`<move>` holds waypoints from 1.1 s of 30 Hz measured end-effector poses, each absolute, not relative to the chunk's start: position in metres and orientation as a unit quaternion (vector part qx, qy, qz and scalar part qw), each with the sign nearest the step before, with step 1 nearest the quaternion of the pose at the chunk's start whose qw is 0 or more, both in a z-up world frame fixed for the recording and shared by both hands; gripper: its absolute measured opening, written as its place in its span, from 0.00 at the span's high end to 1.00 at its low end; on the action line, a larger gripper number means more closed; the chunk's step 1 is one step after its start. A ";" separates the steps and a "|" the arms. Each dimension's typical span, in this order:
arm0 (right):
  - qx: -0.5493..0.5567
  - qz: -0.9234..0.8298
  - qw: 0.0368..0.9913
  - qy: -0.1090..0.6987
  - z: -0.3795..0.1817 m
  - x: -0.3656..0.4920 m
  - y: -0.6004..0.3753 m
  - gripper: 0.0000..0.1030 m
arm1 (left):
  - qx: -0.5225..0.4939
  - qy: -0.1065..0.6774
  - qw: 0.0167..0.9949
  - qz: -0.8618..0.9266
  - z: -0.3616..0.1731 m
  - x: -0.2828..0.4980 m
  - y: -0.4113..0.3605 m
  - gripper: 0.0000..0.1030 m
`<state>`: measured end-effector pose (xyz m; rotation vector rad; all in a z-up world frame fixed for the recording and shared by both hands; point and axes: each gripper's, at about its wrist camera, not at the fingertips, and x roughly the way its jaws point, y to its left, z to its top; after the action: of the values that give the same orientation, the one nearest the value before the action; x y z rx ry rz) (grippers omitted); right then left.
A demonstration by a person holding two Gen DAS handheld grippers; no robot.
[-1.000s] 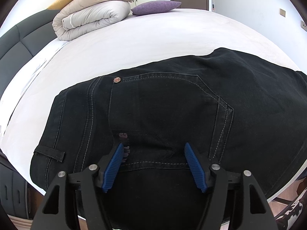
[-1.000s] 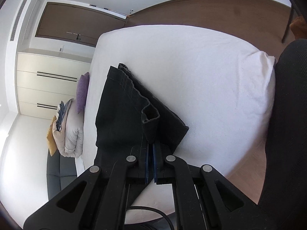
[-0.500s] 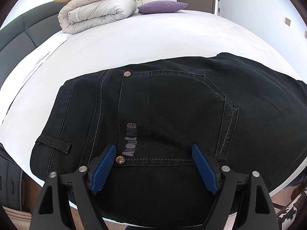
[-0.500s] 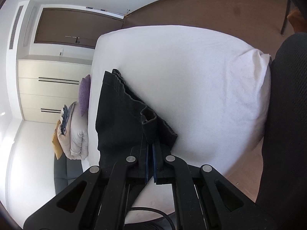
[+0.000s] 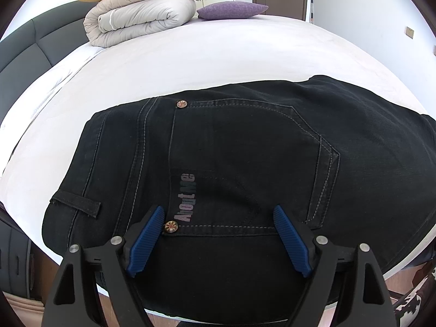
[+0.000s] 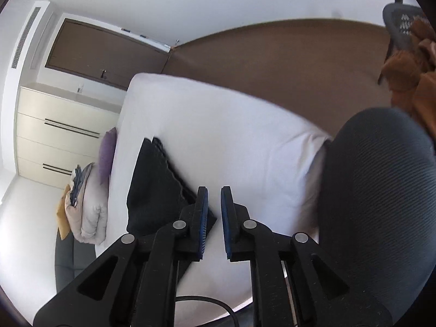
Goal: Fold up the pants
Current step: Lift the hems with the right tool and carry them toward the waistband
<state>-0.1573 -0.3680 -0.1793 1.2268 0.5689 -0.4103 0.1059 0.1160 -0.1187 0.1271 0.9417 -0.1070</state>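
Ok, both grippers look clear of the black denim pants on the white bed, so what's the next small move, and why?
Probably bring the right gripper back over the black denim pants at their leg end and grip it for the next fold. Its jaws are opening with nothing between them, the fabric lying beside them. The left gripper hangs open above the waistband, so the pants lie free on the white bed.
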 end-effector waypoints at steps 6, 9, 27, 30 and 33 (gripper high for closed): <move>0.511 -0.063 0.813 0.274 -0.134 -0.111 -0.326 0.36 | 0.062 0.452 0.889 -0.048 -0.118 0.105 0.115 0.17; 0.530 0.062 0.797 0.284 -0.128 -0.067 -0.268 0.17 | 0.064 0.450 0.890 -0.046 -0.118 0.103 0.113 0.17; 0.610 0.161 0.617 0.471 -0.240 0.028 -0.120 0.48 | 0.064 0.446 0.892 -0.041 -0.118 0.100 0.108 0.15; 0.616 0.162 0.609 0.472 -0.245 0.032 -0.111 0.48 | 0.065 0.446 0.892 -0.041 -0.118 0.100 0.108 0.14; 0.600 0.171 0.621 0.476 -0.244 0.040 -0.100 0.57 | 0.066 0.446 0.892 -0.039 -0.118 0.099 0.108 0.14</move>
<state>0.0396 -0.1002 -0.2441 1.3783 1.0937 0.3920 0.0989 0.1076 -0.1175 0.1369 0.9246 -0.0819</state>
